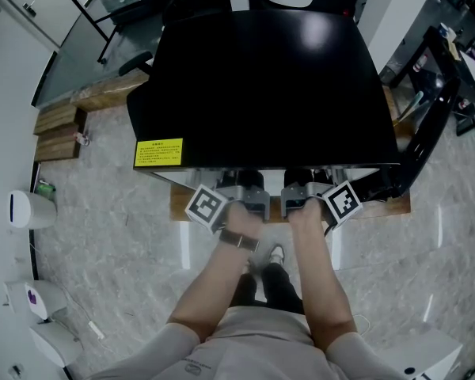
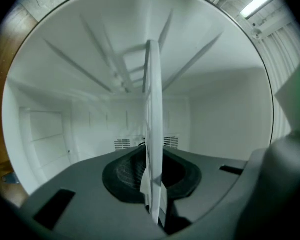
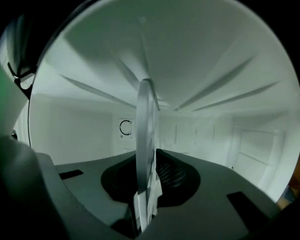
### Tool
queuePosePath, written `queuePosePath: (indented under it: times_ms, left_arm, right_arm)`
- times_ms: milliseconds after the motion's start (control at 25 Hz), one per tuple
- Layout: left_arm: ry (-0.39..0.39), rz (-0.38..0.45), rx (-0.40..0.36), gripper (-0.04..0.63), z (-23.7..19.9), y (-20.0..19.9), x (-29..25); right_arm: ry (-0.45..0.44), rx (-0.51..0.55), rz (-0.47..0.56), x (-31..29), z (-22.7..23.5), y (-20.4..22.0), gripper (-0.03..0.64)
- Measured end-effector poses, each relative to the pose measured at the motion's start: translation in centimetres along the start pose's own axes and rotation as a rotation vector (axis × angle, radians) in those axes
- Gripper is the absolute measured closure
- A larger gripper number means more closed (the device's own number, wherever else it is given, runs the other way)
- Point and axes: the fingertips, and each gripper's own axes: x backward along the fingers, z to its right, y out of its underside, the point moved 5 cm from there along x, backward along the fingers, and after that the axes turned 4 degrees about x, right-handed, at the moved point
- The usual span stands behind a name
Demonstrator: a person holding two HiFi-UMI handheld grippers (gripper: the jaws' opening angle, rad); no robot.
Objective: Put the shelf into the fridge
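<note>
The shelf [image 2: 153, 134] is a thin clear-white pane, seen edge-on in both gripper views and running away from me into the white fridge interior [image 2: 225, 114]. My left gripper [image 2: 155, 186] is shut on its near edge. In the right gripper view the same shelf [image 3: 144, 134] stands between the jaws of my right gripper [image 3: 146, 186], which is shut on it too. In the head view both grippers, left [image 1: 252, 184] and right [image 1: 299, 184], reach side by side under the black fridge top [image 1: 269, 85]. The shelf itself is hidden there.
A round dial [image 3: 125, 127] sits on the fridge's inner wall, and vent slots [image 2: 122, 144] are in its back wall. The open door [image 1: 427, 133] juts out at the right. A yellow label [image 1: 158, 152], wooden blocks [image 1: 59, 129] and white bins [image 1: 28, 210] lie to the left.
</note>
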Motion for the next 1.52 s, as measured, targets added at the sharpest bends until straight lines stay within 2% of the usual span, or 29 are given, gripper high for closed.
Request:
queuePosePath:
  times_ms: [560, 840, 1120, 1280, 1520]
  left_arm:
    - [-0.067, -0.035, -0.011, 0.566, 0.1, 1.3, 4.2]
    - [-0.099, -0.111, -0.025, 0.568, -0.1, 2.7, 6.7]
    - [-0.101, -0.198, -0.046, 0.58, 0.9, 4.3, 9.2]
    - [-0.074, -0.233, -0.057, 0.583, 2.0, 4.8, 9.7]
    - [-0.076, -0.246, -0.069, 0.583, 2.9, 4.5, 9.5]
  right_arm:
    - [0.011, -0.001, -0.042, 4.6, -0.5, 0.9, 0.566]
    - [0.032, 0.034, -0.11, 7.7, -0.6, 2.0, 0.584]
    - [0.008, 0.087, -0.171, 10.0, -2.4, 2.8, 0.594]
    - [-0.004, 0.093, -0.176, 10.6, -3.4, 3.1, 0.595]
    - [-0.019, 0.104, -0.184, 10.1, -4.5, 3.4, 0.595]
